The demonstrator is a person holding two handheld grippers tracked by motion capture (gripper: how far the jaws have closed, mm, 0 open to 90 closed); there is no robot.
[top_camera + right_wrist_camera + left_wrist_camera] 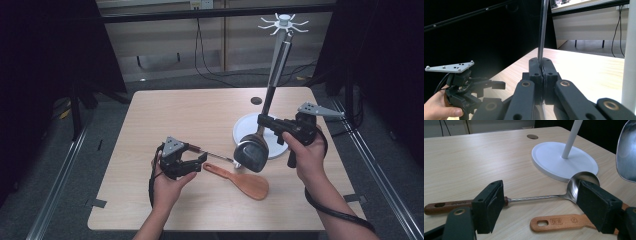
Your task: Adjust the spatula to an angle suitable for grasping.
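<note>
Now, the pale wooden worktop (165, 115) carries it all, and toward 2 o'clock sits the white utensil stand (243, 129): a round base, a slim pole, hooks fanned out at the top. No container on the surface, just that flat base with nothing lying on it.

Right gripper (266, 122), at 3 o'clock, is clenched on the shaft of a steel ladle (253, 154). In the right gripper view the jaws are pressed together with the thin metal shaft running up between them. The ladle hangs bowl-down, shiny and dark in reflection, its bowl low over the near edge of the stand's base and its handle slanting up alongside the pole toward the hooks.

Left gripper (196, 161), at 7 o'clock, has its jaws spread wide and grasps nothing. In the left gripper view they straddle a metal spoon (541, 198) lying flat: dark wooden handle, twisted steel neck, polished bowl next to the base's rim.

Just nearer, at 6 o'clock, lies a reddish-brown wooden rice paddle (242, 181), flat on the worktop, hanging hole in its handle, blade pointing toward 4 o'clock.
</note>
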